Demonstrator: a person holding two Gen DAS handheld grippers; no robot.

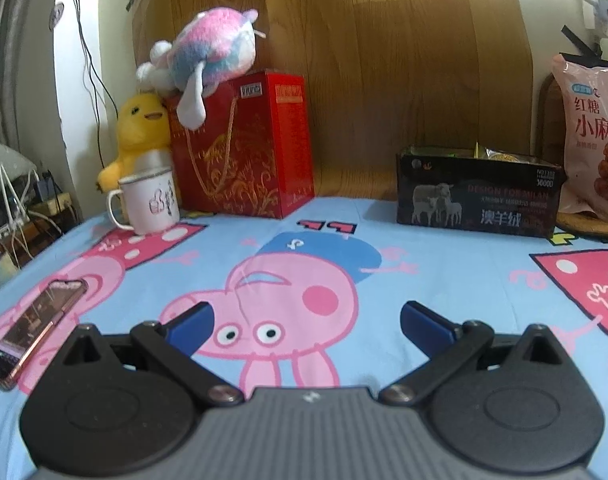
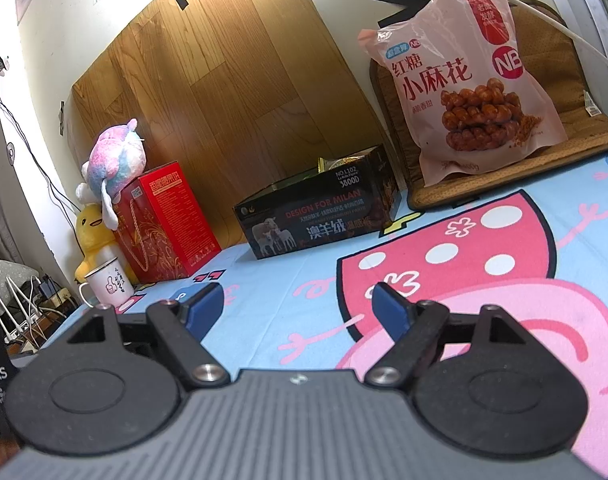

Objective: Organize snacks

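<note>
A low black cardboard box (image 1: 477,196) with sheep pictures stands at the back of the blue cartoon cloth (image 1: 443,276); gold snack packets (image 1: 499,155) poke out of its open top. It also shows in the right wrist view (image 2: 315,216). A big pink snack bag (image 2: 475,80) of fried twists leans upright at the back right, also in the left wrist view (image 1: 595,140). My left gripper (image 1: 305,320) is open and empty, low over the cloth. My right gripper (image 2: 296,304) is open and empty, well short of the box.
A red gift box (image 1: 244,144) with a pink-blue plush (image 1: 208,52) on top stands back left, beside a yellow duck plush (image 1: 140,132) and a white mug (image 1: 148,200). A phone (image 1: 32,332) lies at the left edge. A wooden board (image 1: 383,60) backs the cloth. A woven mat (image 2: 543,160) lies under the bag.
</note>
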